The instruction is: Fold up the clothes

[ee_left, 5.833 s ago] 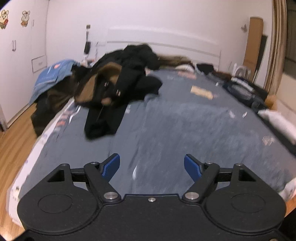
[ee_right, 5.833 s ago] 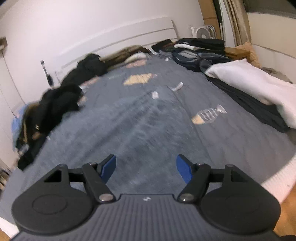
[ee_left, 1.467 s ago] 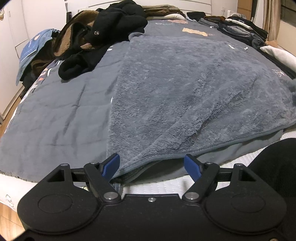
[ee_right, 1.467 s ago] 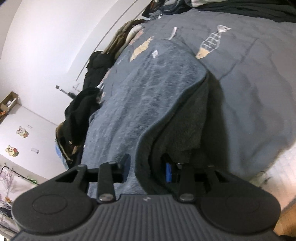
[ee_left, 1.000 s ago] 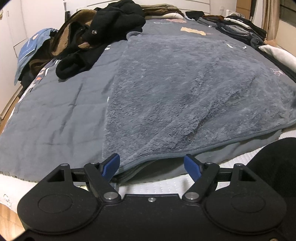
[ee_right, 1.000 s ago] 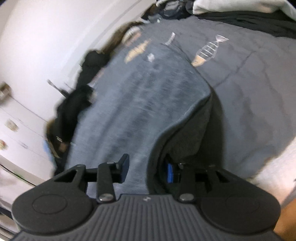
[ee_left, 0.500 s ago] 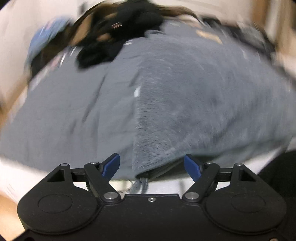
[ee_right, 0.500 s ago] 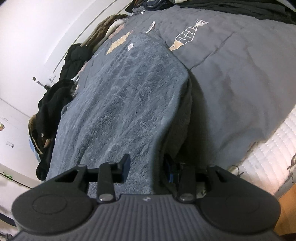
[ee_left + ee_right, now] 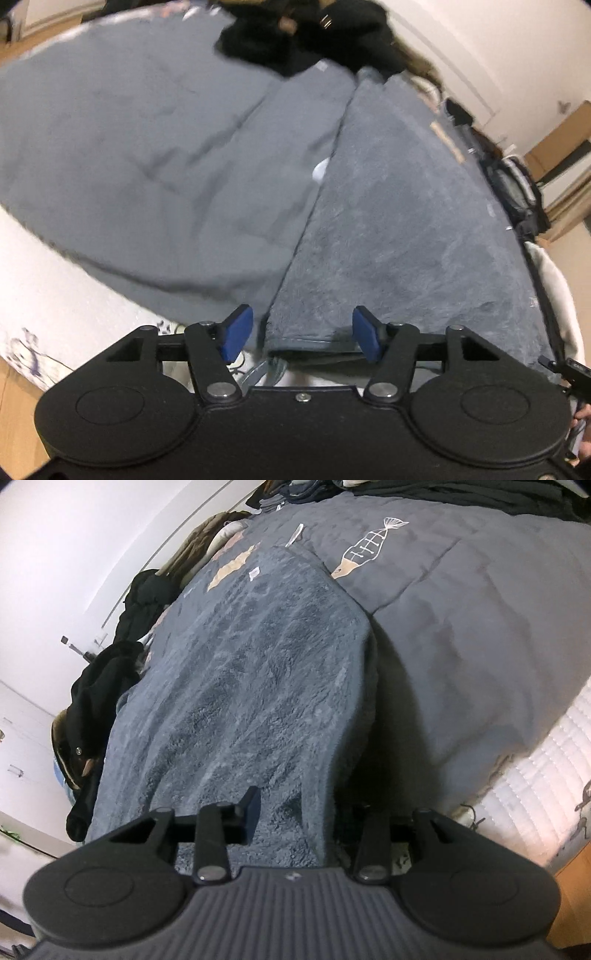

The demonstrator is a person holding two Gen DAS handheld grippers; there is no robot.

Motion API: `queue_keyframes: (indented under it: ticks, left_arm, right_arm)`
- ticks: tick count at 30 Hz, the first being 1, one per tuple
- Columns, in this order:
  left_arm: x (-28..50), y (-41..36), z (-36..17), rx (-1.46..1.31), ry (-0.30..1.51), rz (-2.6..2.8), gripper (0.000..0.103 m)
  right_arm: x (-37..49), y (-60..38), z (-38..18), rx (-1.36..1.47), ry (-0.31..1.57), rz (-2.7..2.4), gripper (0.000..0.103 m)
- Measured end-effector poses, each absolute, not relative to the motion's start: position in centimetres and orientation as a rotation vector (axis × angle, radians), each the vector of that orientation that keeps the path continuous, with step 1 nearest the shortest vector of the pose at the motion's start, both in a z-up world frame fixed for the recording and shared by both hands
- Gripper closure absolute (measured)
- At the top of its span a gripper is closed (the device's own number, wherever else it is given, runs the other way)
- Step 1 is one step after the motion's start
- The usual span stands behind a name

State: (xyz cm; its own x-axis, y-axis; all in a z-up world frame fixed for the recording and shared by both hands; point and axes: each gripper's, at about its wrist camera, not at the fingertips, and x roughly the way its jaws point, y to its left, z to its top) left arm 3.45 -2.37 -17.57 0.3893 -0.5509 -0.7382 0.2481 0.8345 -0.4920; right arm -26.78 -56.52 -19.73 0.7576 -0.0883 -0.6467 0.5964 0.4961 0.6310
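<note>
A dark grey fleece garment [image 9: 406, 221] lies spread along the bed, its near hem at the bed's edge. My left gripper [image 9: 301, 332] is open, and the garment's near left corner sits between its blue fingertips [image 9: 238, 328] without being pinched. In the right wrist view the same fleece [image 9: 251, 686] runs away from me with its right edge turned under. My right gripper [image 9: 299, 812] is shut on the near right part of that hem. Its right finger is hidden under the fabric.
A grey quilt [image 9: 147, 147] with a fish print [image 9: 365, 546] covers the bed, over a white mattress [image 9: 535, 768]. A pile of black and brown clothes [image 9: 314, 37] lies at the far left, and dark folded clothes [image 9: 517, 184] at the far right. Wooden floor [image 9: 572, 904] borders the bed.
My left gripper has swung left and tilted, so the fleece's left corner now lies between its open fingers. The right gripper still grips the hem, drawn slightly nearer.
</note>
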Motion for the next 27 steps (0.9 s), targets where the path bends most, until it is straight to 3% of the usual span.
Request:
queue_keyframes:
  ticks: [1, 3, 4, 5, 8, 21, 24, 27]
  left_arm:
    - [3.7, -2.3, -17.9, -0.347, 1.067, -0.516, 0.044]
    - [3.8, -2.4, -18.5, -0.384, 1.063, -0.514, 0.048]
    - [3.8, -2.4, -18.6, -0.420, 1.070, -0.534, 0.058]
    - [3.9, -2.4, -18.7, -0.448, 1.075, -0.549, 0.085]
    - [3.7, -2.4, -18.4, -0.471, 1.074, -0.566, 0.093]
    - [2.4, -1.0, -7.9, -0.455, 0.868, -0.732, 0.095]
    - [1.9, -1.1, -9.2, -0.437, 0.913, -0.706, 0.095]
    - [1.9, -1.3, -10.6, -0.419, 0.948, -0.679, 0.095]
  right_arm:
    - [-26.8, -56.5, -19.8, 0.972, 0.592, -0.453, 0.070]
    - [-27.0, -56.4, -19.9, 0.974, 0.590, -0.469, 0.097]
    - [-27.1, -56.4, -20.0, 0.974, 0.589, -0.477, 0.097]
    - [-27.4, -56.5, -20.0, 0.993, 0.570, -0.487, 0.097]
    - [-28.7, -56.8, -19.0, 1.057, 0.491, -0.486, 0.097]
    - [-34.8, -58.2, -12.3, 1.162, 0.273, -0.438, 0.098]
    - [-36.2, -58.5, -10.7, 1.177, 0.230, -0.424, 0.098]
    - [-35.7, -58.6, -12.5, 1.092, 0.352, -0.480, 0.098]
